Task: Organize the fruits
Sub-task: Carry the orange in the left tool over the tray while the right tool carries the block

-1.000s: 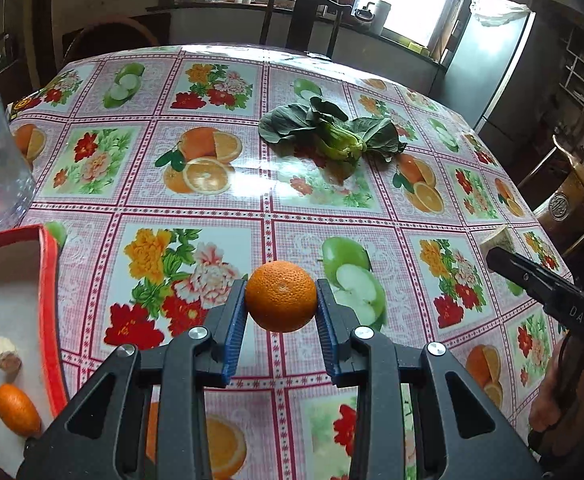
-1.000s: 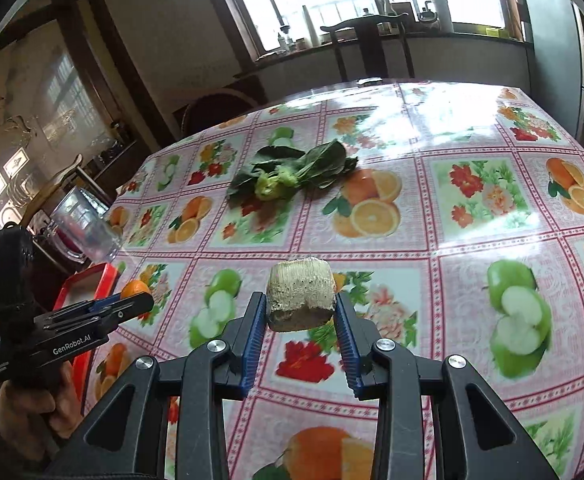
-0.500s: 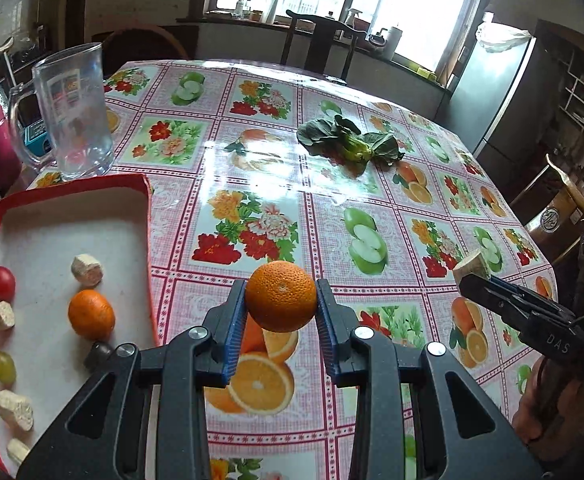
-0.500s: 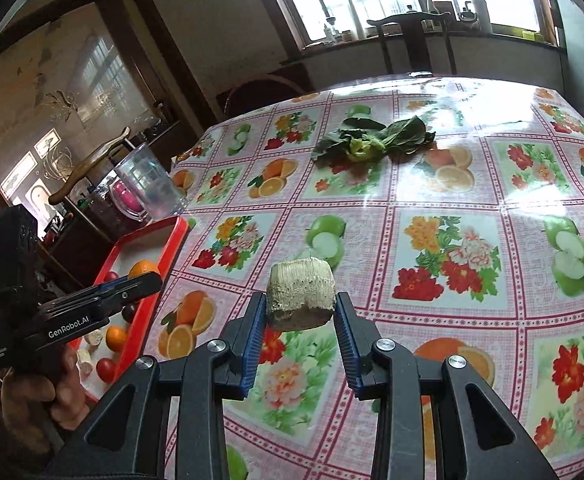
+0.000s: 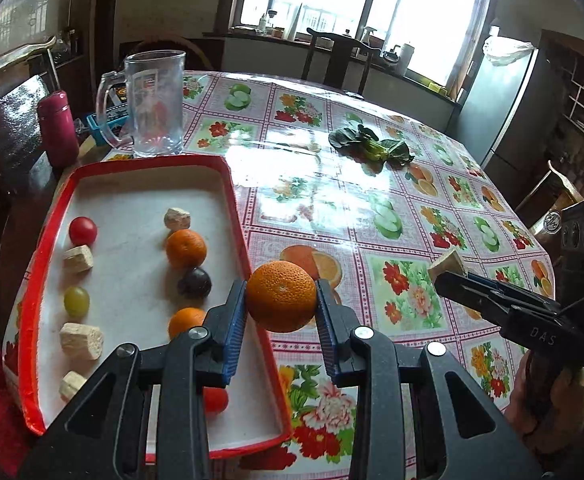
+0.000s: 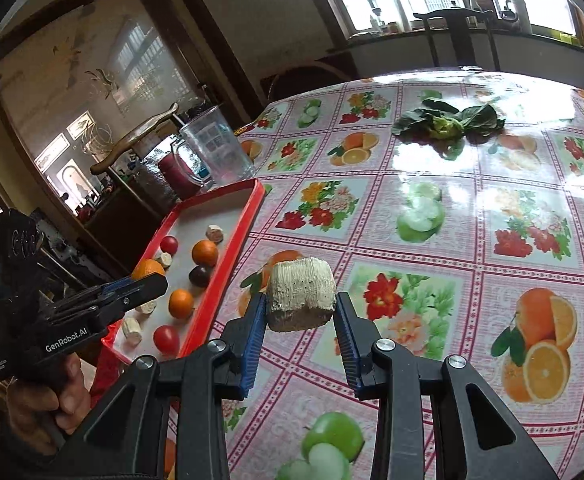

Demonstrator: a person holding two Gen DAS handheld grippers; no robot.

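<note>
My left gripper [image 5: 281, 307] is shut on an orange [image 5: 281, 296] and holds it in the air over the right rim of the red tray [image 5: 239, 200]. The tray holds several fruits and pale chunks: an orange [image 5: 186, 248], a dark plum [image 5: 194, 282], a red tomato [image 5: 83, 230], a green grape [image 5: 76, 301]. My right gripper [image 6: 300, 312] is shut on a pale beige chunk [image 6: 301, 295], above the tablecloth right of the tray [image 6: 248, 216]. The left gripper also shows in the right wrist view [image 6: 148, 276].
A glass mug [image 5: 154, 104] stands behind the tray, a dark red bottle [image 5: 57, 128] to its left. A leafy green vegetable [image 5: 372, 146] lies on the floral tablecloth [image 5: 392, 240] further back. Chairs stand around the table.
Both grippers have drawn back and swung left toward the tray, each still holding its item. The orange now hangs over the tray's right rim, and more of the tray shows.
</note>
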